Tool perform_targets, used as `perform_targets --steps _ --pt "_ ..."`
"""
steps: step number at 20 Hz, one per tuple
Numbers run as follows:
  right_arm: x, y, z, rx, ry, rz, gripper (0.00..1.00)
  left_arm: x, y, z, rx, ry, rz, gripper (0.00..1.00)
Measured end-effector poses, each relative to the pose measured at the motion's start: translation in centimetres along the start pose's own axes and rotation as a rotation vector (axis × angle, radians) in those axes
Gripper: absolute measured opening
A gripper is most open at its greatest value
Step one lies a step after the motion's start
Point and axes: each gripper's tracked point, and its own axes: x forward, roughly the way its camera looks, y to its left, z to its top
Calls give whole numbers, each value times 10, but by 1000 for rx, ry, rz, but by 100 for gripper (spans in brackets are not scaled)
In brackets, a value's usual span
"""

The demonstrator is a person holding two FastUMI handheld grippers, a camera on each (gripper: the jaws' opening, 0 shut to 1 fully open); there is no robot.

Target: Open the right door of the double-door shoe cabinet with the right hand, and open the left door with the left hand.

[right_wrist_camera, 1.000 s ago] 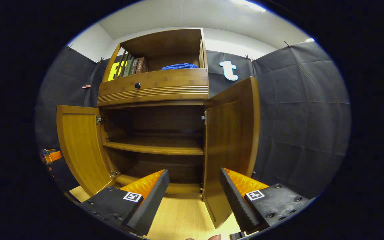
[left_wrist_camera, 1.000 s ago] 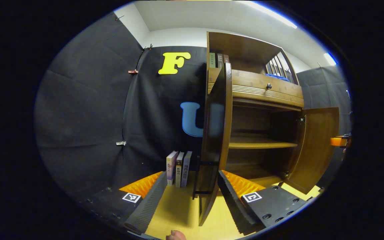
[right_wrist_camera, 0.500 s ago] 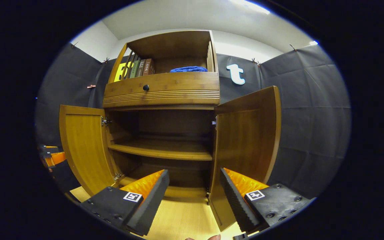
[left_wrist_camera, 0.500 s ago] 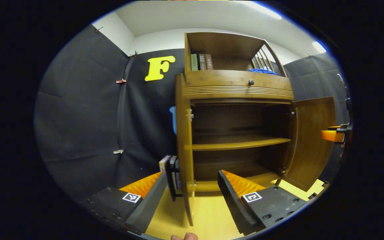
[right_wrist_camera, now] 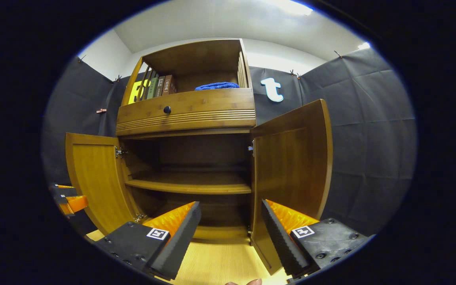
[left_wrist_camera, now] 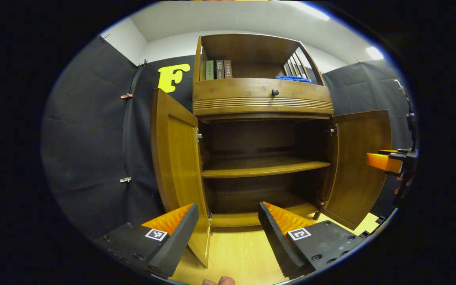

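Your cabinet (left_wrist_camera: 261,103) stands upright ahead: books (left_wrist_camera: 216,69) and a blue cloth (right_wrist_camera: 217,85) in the top cubby, lower shelves bare. Left door (left_wrist_camera: 176,166) and right door (right_wrist_camera: 289,174) swing outward. Your left tongs (left_wrist_camera: 228,225) and right tongs (right_wrist_camera: 231,223) gape, holding nothing.

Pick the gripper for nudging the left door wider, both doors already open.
Left, probably. The left door hangs right beside the left gripper, whose jaws are open. The right gripper faces the right door, with the left door far off to its side.
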Motion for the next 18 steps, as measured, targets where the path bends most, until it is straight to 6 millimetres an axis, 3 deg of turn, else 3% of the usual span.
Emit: perform_targets --steps 4,5,6,9,12,14,18 --pt "10 7 0 -31 -2 10 97 0 0 -12 -9 15 42 95" --pt "13 12 -1 -40 1 23 93 0 0 -15 -24 16 50 94" --pt "15 17 -1 -52 2 37 97 -1 -1 -16 -39 20 52 94" --pt "22 32 -5 -54 16 75 96 -4 -3 -17 -47 19 58 94" --pt "19 48 -5 -53 17 111 94 -7 -4 -13 -50 7 71 95" --pt "13 54 -5 -66 13 134 98 -11 -9 -14 -55 8 67 95" --pt "6 55 -4 -60 19 151 96 -19 -19 -15 -65 9 59 95"
